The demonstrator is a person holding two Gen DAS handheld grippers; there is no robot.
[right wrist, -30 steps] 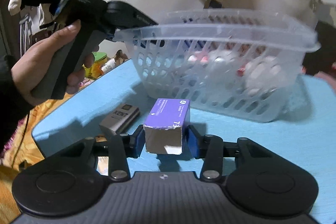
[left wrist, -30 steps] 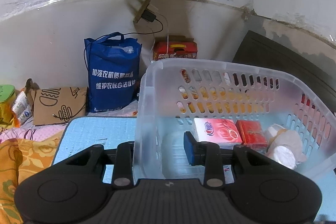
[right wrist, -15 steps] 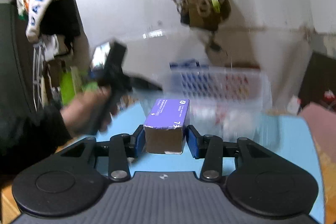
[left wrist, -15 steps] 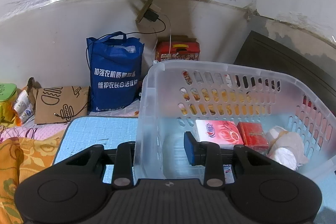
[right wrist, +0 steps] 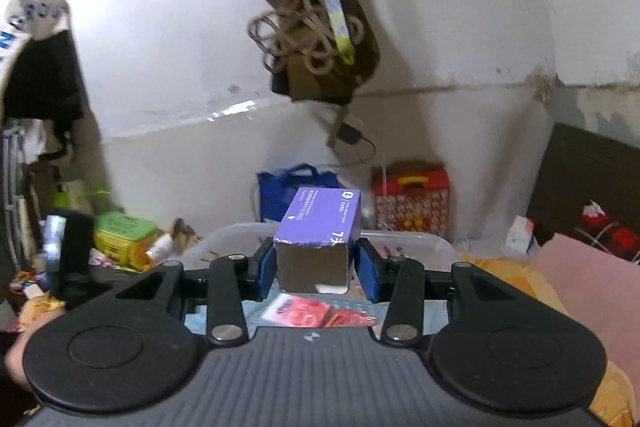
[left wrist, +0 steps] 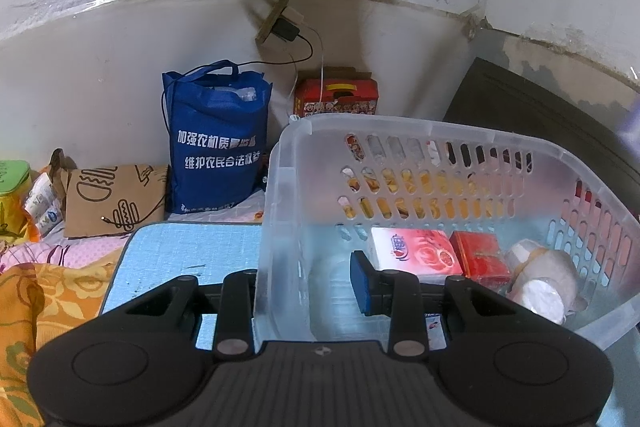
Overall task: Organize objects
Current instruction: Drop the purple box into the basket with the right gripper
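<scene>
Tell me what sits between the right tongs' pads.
The purple box, clamped between the right tongs, above the clear basket; shown in the right wrist view.

Left gripper (left wrist: 306, 281) jaws clamped; right gripper (right wrist: 316, 269) jaws gripping (raised, tilted down).

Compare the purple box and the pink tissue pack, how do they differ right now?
The purple box is clamped in the right hand-held gripper above the clear basket; the pink tissue pack lies loose on the basket floor. The purple box is stiff cardboard with a plain brown end; the pink tissue pack is a glossy soft wrap. Both are small and rectangular.
</scene>
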